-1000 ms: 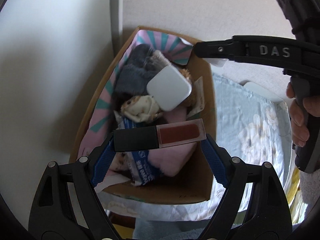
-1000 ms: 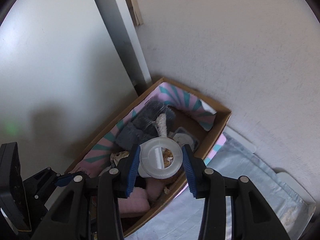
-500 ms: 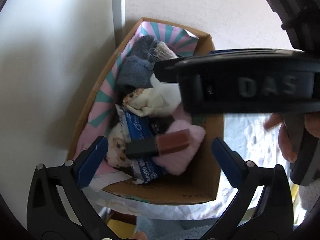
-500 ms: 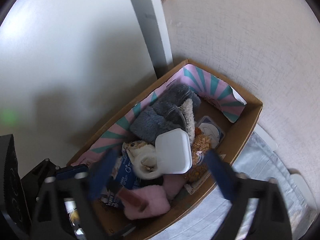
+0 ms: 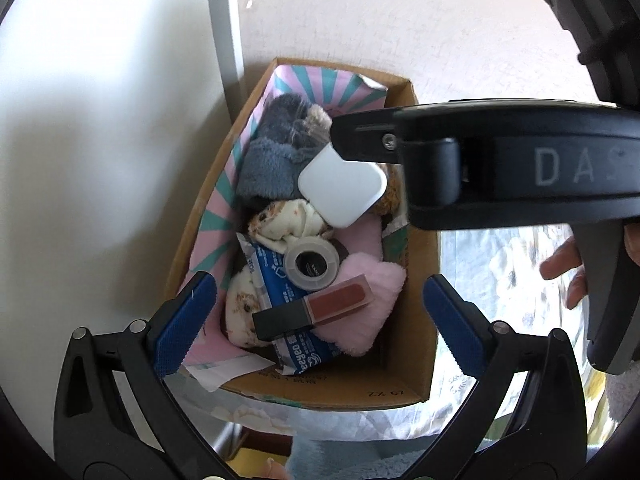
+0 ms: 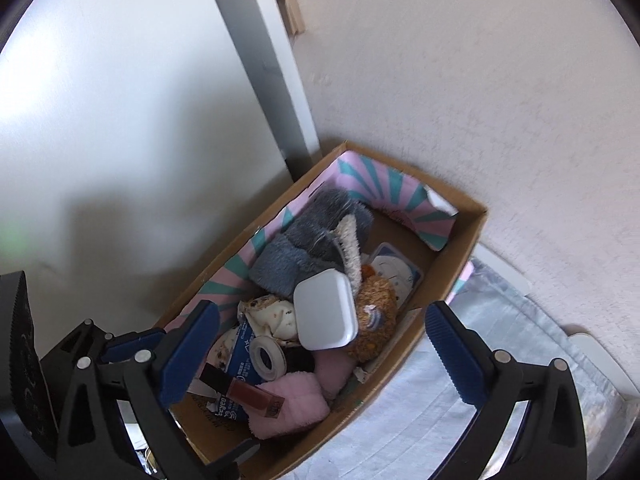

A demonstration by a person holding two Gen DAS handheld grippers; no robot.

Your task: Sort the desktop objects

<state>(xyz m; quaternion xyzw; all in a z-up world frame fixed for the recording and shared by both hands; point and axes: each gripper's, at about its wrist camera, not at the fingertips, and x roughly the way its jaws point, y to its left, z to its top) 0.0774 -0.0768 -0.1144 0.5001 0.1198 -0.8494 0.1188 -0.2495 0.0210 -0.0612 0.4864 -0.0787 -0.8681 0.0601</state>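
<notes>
A cardboard box [image 5: 404, 392] holds the sorted items; it also shows in the right wrist view [image 6: 472, 240]. Inside lie a lip gloss tube [image 5: 316, 312] with a black cap, a round clear jar [image 5: 312, 266], a white square case [image 5: 342, 186], a pink plush [image 5: 372, 308], a grey plush [image 5: 276, 160] and a blue packet [image 5: 288, 292]. My left gripper [image 5: 316, 324] is open and empty above the box's near end. My right gripper [image 6: 320, 356] is open and empty above the box; the tube [image 6: 252, 394], jar [image 6: 266, 358] and white case [image 6: 324, 310] lie below it.
The box stands on a light floral cloth [image 5: 500, 264] against white walls, with a grey vertical post [image 6: 272, 80] at the corner. The right gripper's black body [image 5: 520, 168] crosses over the box in the left wrist view.
My left gripper opened and dropped the lip gloss tube into the box. My right gripper opened and dropped the round jar, which now lies by the blue packet. Both grippers have lifted back.
</notes>
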